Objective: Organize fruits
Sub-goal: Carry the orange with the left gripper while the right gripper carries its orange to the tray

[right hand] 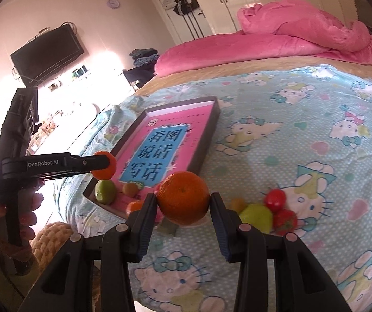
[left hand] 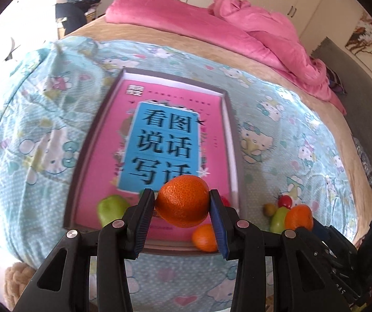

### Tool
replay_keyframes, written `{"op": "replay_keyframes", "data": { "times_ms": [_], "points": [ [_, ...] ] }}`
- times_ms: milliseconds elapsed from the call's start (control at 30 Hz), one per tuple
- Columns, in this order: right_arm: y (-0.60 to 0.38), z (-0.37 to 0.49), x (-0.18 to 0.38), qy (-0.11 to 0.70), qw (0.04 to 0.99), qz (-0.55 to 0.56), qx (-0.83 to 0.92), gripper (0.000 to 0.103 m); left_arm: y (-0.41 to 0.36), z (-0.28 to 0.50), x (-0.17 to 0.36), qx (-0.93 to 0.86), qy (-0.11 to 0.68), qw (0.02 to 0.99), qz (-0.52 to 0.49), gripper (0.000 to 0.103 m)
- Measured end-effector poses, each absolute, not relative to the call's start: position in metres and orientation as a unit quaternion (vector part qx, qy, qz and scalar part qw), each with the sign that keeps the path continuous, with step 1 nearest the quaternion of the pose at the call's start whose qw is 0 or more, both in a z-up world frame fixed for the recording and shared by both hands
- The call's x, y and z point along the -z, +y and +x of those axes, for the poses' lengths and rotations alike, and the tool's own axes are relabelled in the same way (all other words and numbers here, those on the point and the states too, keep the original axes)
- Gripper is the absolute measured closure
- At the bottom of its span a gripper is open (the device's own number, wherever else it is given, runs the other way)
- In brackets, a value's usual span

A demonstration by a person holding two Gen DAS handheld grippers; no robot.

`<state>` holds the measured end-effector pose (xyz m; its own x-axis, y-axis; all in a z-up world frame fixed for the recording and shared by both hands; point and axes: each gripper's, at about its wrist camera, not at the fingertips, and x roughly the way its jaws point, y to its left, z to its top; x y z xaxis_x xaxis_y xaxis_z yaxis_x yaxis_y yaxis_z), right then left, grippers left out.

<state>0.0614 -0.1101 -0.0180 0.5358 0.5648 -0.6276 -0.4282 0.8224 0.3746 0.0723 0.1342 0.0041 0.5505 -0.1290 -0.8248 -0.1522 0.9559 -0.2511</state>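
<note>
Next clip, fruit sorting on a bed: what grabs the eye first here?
Each hand-held gripper is clamped on an orange: the left hand-held gripper holds its orange over the near end of the tray, the right hand-held gripper carries a second orange above the cartoon-cat bedsheet. The tray's pink book stands out, with a green fruit on it.

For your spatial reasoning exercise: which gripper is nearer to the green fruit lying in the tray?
Left. The left gripper hangs just above the green fruit in the tray, holding an orange. The right gripper is off the tray's near corner, over the bedspread.
</note>
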Motion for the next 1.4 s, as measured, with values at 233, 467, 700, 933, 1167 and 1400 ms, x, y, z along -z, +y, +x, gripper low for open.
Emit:
{"op": "replay_keyframes", "data": {
  "times_ms": [233, 467, 700, 933, 1167, 1400],
  "points": [
    [-0.082, 0.06, 0.011, 0.387, 0.868, 0.068, -0.304, 0.061, 0.15, 0.066, -0.001, -0.012, 0.476, 0.867, -0.145, 0.059],
    [-0.064, 0.06, 0.006, 0.389, 0.865, 0.061, -0.311, 0.061, 0.153, 0.061, 0.007, -0.001, 0.487, 0.862, -0.141, 0.059],
    [-0.053, 0.062, 0.005, 0.393, 0.864, 0.054, -0.309, 0.061, 0.15, 0.063, 0.021, 0.007, 0.503, 0.854, -0.134, 0.059],
    [-0.047, 0.071, 0.007, 0.399, 0.864, 0.052, -0.303, 0.061, 0.14, 0.065, 0.034, 0.023, 0.515, 0.848, -0.125, 0.059],
    [-0.04, 0.083, 0.007, 0.401, 0.864, 0.045, -0.3, 0.061, 0.133, 0.069, 0.042, 0.036, 0.524, 0.842, -0.121, 0.059],
    [-0.027, 0.098, 0.007, 0.402, 0.864, 0.04, -0.301, 0.061, 0.135, 0.071, 0.048, 0.039, 0.531, 0.838, -0.12, 0.059]
  ]
}}
